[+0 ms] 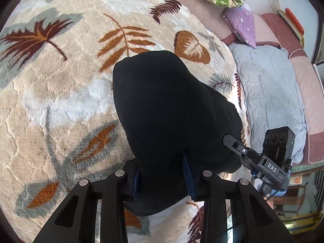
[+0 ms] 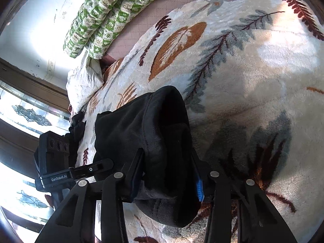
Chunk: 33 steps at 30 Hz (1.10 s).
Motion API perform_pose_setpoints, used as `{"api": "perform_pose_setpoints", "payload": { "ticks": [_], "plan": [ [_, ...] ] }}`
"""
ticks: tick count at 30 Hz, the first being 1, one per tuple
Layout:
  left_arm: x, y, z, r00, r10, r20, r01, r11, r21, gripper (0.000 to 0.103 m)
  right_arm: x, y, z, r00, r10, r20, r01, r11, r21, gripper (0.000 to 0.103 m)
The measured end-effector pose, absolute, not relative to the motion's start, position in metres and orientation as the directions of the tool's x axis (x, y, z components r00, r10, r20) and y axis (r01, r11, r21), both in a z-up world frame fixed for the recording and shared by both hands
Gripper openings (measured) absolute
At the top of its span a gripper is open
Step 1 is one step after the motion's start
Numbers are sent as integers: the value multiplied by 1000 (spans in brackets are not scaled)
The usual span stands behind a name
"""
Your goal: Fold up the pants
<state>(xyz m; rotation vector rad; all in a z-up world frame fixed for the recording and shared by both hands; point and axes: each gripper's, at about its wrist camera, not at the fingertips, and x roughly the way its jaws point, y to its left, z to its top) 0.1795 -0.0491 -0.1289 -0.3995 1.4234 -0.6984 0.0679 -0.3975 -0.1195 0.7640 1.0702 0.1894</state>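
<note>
Leaf-patterned fleece blanket covers the bed. Black pants lie bunched on it — left gripper and right gripper each have jaws clamped on the fabric, apparently at adjacent edges.

1. Your pants are plain black all over.
2. Your left gripper is black, with dark blue pads.
3. Your right gripper is black too, and one pad is bright blue.
4. The fluffy blanket is cream, with brown, orange and grey-blue leaves.
5. The rolled quilt has green and white squares.
6. One pillow is purple with small white spots.
7. The mat is pale grey-blue.
</note>
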Motion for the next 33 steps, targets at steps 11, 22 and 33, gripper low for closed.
{"api": "perform_pose_setpoints", "payload": {
  "ticks": [11,22,33],
  "plan": [
    [168,-52,-122,21,-611,-791,234,772,-591,33,62,-402,-107,488,501,-714,221,721,657,34],
    [187,-56,-144,-35,-644,-764,171,750,-639,57,80,-403,-132,397,584,-709,205,696,688,71],
    [167,-58,-117,69,-632,-772,209,766,-608,35,65,-395,-118,468,602,-647,180,652,736,30]
  ]
}}
